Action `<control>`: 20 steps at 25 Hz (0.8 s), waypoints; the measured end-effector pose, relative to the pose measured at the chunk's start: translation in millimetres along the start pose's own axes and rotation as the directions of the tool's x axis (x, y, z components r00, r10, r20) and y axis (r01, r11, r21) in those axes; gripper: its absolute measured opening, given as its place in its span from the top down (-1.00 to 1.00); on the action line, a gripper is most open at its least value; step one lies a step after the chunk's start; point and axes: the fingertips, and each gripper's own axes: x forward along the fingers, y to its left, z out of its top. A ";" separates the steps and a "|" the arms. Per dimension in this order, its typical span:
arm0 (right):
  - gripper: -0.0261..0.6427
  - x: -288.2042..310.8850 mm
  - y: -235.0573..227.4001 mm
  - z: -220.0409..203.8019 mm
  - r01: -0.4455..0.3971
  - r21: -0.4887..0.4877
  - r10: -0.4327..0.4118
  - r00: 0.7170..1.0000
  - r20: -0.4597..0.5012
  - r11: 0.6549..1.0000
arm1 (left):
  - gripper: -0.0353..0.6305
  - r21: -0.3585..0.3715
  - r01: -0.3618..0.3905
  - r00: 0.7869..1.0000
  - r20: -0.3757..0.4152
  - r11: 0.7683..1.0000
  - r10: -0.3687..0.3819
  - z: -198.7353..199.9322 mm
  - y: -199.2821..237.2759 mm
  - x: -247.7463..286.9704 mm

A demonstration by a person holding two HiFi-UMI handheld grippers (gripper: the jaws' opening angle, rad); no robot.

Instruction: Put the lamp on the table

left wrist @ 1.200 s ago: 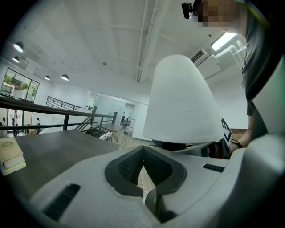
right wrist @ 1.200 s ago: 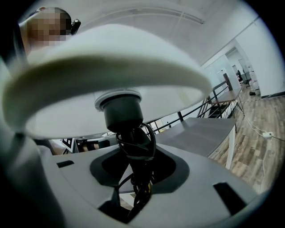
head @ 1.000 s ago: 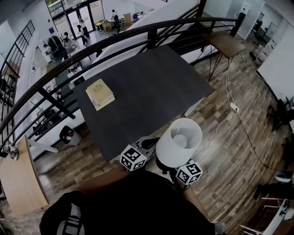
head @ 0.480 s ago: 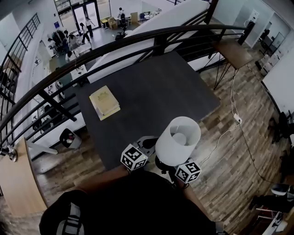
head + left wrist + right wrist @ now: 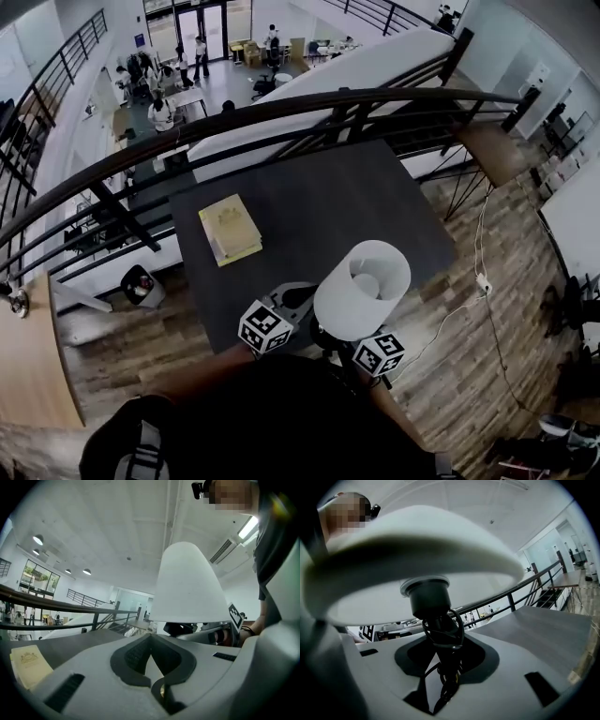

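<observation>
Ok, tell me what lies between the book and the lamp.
Nothing: in the head view, only bare dark table separates the book from the lamp.

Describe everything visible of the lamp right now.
The lamp has a white cone shade, open on top with the bulb showing, a dark socket and a dark stem wound with black cord. It is held upright, the right gripper shut on its stem, over the near edge of the dark table. Its base is hidden.
</observation>
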 end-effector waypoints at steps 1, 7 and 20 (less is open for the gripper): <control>0.50 9.6 1.6 0.2 -0.013 -0.008 0.013 1.000 -0.006 1.000 | 0.87 0.002 -0.023 1.000 0.011 1.000 0.023 1.4 10.1 -5.2; 0.50 50.9 9.8 -14.2 -0.100 -0.007 0.099 0.991 -0.084 0.995 | 0.87 -0.025 -0.158 0.986 0.044 0.987 0.159 0.5 59.3 -28.5; 0.50 119.0 -10.2 -8.3 -0.271 -0.006 0.265 0.946 -0.190 0.963 | 0.87 -0.099 -0.358 0.932 0.030 0.928 0.362 -5.9 124.0 -36.2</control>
